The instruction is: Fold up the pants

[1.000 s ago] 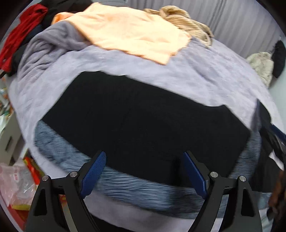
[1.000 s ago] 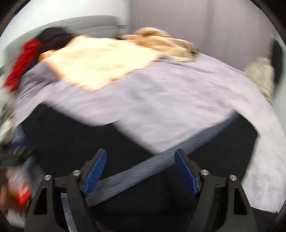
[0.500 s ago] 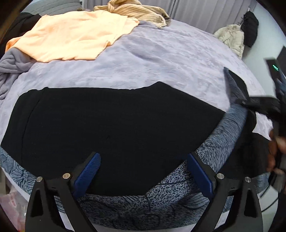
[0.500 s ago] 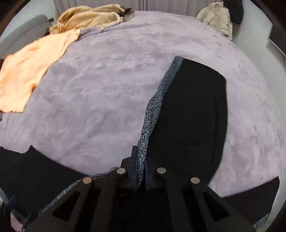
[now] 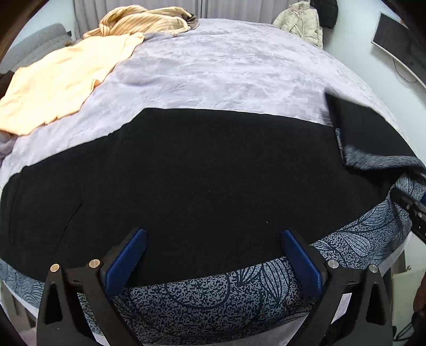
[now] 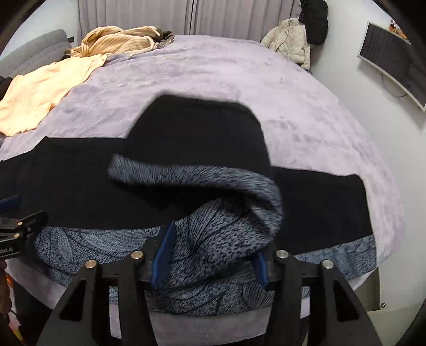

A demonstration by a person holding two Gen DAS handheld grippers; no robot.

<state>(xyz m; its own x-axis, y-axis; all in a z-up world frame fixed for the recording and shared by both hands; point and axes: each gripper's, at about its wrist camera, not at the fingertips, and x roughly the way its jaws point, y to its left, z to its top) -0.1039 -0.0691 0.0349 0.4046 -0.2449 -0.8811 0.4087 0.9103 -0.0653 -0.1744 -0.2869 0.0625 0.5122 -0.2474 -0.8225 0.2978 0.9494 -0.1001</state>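
The black pants [image 5: 202, 175] with a blue-grey leaf-print side band [image 5: 213, 295] lie flat across the near edge of the lavender bed [image 5: 226, 66]. My left gripper [image 5: 213, 255] is open and empty just above the band. In the right wrist view, one pant leg end [image 6: 202, 133] is turned back over the rest, its band [image 6: 213, 202] curling up between the jaws. My right gripper [image 6: 210, 252] is open around that loose fabric. The right gripper also shows at the right edge of the left wrist view [image 5: 410, 210].
A peach garment [image 5: 61, 79] and a striped tan garment [image 5: 143, 21] lie at the bed's far left. A cream jacket [image 6: 290, 40] and a black one hang at the far wall. A monitor [image 6: 391, 61] is mounted on the right wall.
My right gripper was shut on the pant leg's edge half a second ago; now it is open and the leg end lies turned back over the pants. My left gripper stays open.
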